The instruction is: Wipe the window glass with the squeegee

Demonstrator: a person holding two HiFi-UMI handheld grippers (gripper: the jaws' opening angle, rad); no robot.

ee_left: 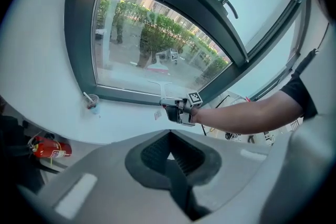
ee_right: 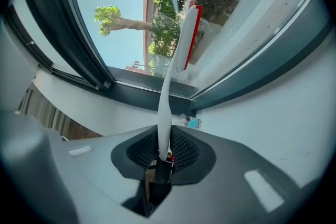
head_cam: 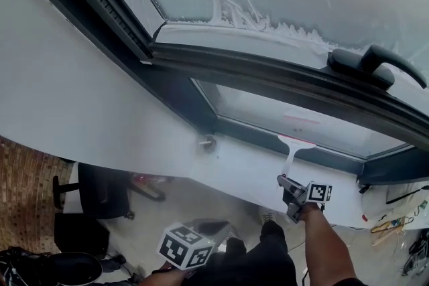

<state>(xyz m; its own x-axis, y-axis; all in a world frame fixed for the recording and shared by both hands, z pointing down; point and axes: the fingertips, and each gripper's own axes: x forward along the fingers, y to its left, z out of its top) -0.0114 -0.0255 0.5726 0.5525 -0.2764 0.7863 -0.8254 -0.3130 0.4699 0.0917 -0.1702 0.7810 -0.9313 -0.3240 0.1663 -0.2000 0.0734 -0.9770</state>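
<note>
Window glass [head_cam: 301,118], lower pane, sits in a dark frame [head_cam: 201,110] with a white sill [head_cam: 234,167] below. Your right gripper [head_cam: 285,181], lower centre-right of the head view, has its 2 jaws clamped on the handle of the white squeegee [head_cam: 293,149]. The blade is up at the pane's bottom edge, by the frame. Your left gripper [ee_left: 169,153] is at bottom centre, well off the window, with its jaws pressed together on nothing. 1 small cup [head_cam: 208,142] stands on the sill, left of the squeegee.

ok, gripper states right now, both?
Left gripper: shut, nothing in it.
Right gripper: shut on the squeegee, held by its handle.
</note>
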